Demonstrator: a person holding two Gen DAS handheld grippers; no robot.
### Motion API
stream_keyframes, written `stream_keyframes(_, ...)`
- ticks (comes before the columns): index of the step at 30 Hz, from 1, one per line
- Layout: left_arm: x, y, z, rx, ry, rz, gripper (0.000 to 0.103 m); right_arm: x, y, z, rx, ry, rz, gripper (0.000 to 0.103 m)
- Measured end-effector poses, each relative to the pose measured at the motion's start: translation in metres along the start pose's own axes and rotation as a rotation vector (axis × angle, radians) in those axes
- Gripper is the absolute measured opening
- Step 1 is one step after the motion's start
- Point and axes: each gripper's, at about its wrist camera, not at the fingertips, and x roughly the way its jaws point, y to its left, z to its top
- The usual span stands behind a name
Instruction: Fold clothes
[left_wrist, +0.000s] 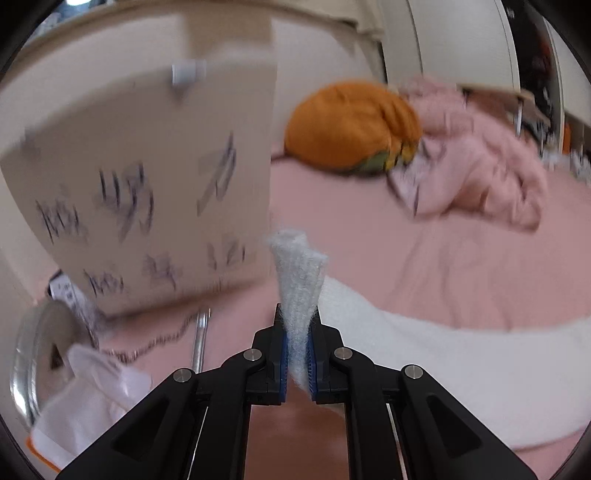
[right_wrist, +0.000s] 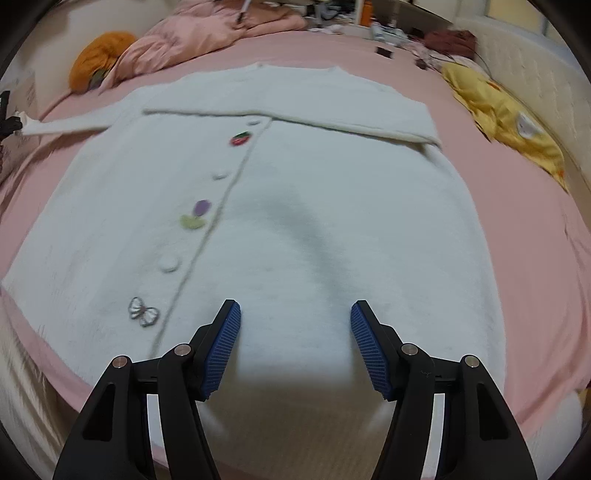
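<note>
The left gripper (left_wrist: 297, 354) pinches the cardigan's (right_wrist: 295, 206) outstretched sleeve cuff (left_wrist: 299, 280); the right gripper (right_wrist: 295, 343) hovers spread over its hem.

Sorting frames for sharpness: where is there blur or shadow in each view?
Left wrist view: cardboard box and orange pillow are smeared, while the left gripper and pinched sleeve stay sharp. Right wrist view: the cardigan is softly blurred, with a grey shadow ahead of the open right gripper.
</note>
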Motion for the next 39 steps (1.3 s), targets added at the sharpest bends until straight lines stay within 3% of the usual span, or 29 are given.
stream_keyframes(2, 0.011, -0.007, -0.018, 0.052, 0.036, 0.034, 0.014, 0.0, 0.008, 0.003, -0.025, -0.005, -0.004, 0.063)
stream_keyframes(3, 0.014, -0.01, -0.025, 0.063, 0.055, 0.053, 0.03, 0.0, 0.013, 0.005, -0.038, -0.008, -0.005, 0.063)
stream_keyframes(4, 0.02, -0.013, -0.03, 0.069, 0.085, 0.074, 0.059, -0.001, 0.017, 0.007, -0.051, -0.012, -0.007, 0.063)
stream_keyframes(6, 0.027, -0.015, -0.039, 0.072, 0.112, 0.11, 0.078, -0.002, 0.022, 0.009, -0.073, -0.017, -0.011, 0.063)
stream_keyframes(8, 0.021, -0.013, -0.045, 0.081, 0.087, 0.151, 0.08, -0.002, 0.025, 0.009, -0.085, -0.015, -0.012, 0.063)
stream_keyframes(9, 0.018, -0.013, -0.045, 0.094, 0.079, 0.207, 0.085, -0.001, 0.025, 0.009, -0.085, -0.012, -0.014, 0.063)
stream_keyframes(12, -0.001, -0.01, -0.042, 0.113, 0.041, 0.387, 0.087, 0.0, 0.022, 0.01, -0.071, -0.008, -0.016, 0.063)
stream_keyframes(15, -0.054, -0.01, -0.034, 0.067, -0.06, 0.429, 0.087, 0.0, 0.018, 0.015, -0.064, -0.026, -0.031, 0.063)
stream_keyframes(16, -0.078, -0.016, -0.031, 0.051, -0.088, 0.4, 0.088, -0.001, 0.017, 0.019, -0.063, -0.038, -0.034, 0.063)
stream_keyframes(18, -0.122, -0.038, -0.028, 0.026, -0.096, 0.232, 0.093, -0.002, 0.012, 0.03, -0.057, -0.069, -0.036, 0.063)
stream_keyframes(20, -0.166, -0.079, -0.035, 0.053, -0.06, -0.099, 0.098, -0.002, 0.009, 0.044, -0.039, -0.1, -0.034, 0.063)
stream_keyframes(22, -0.202, -0.137, -0.053, 0.132, 0.037, -0.438, 0.1, -0.001, 0.004, 0.064, -0.013, -0.125, -0.017, 0.063)
stream_keyframes(24, -0.23, -0.193, -0.082, 0.203, 0.124, -0.686, 0.1, 0.001, 0.002, 0.084, -0.016, -0.15, -0.005, 0.063)
stream_keyframes(25, -0.242, -0.22, -0.101, 0.242, 0.154, -0.739, 0.1, 0.002, 0.001, 0.092, -0.029, -0.16, -0.005, 0.063)
stream_keyframes(26, -0.252, -0.247, -0.123, 0.292, 0.182, -0.769, 0.1, 0.005, 0.002, 0.1, -0.051, -0.158, -0.006, 0.063)
stream_keyframes(28, -0.26, -0.278, -0.155, 0.346, 0.187, -0.754, 0.1, 0.015, 0.004, 0.112, -0.102, -0.131, 0.005, 0.063)
stream_keyframes(30, -0.255, -0.293, -0.183, 0.333, 0.243, -0.793, 0.1, 0.033, 0.008, 0.122, -0.155, -0.074, 0.067, 0.063)
stream_keyframes(33, -0.224, -0.293, -0.218, 0.254, 0.403, -0.789, 0.1, 0.044, 0.021, 0.146, -0.25, -0.087, 0.167, 0.063)
stream_keyframes(35, -0.234, -0.29, -0.233, 0.341, 0.291, -0.796, 0.101, 0.049, 0.036, 0.163, -0.333, -0.12, 0.22, 0.063)
stream_keyframes(37, -0.246, -0.305, -0.246, 0.478, 0.239, -0.72, 0.103, 0.06, 0.062, 0.184, -0.449, -0.149, 0.214, 0.063)
stream_keyframes(39, -0.25, -0.307, -0.251, 0.483, 0.2, -0.697, 0.103, 0.077, 0.088, 0.206, -0.545, -0.153, 0.186, 0.063)
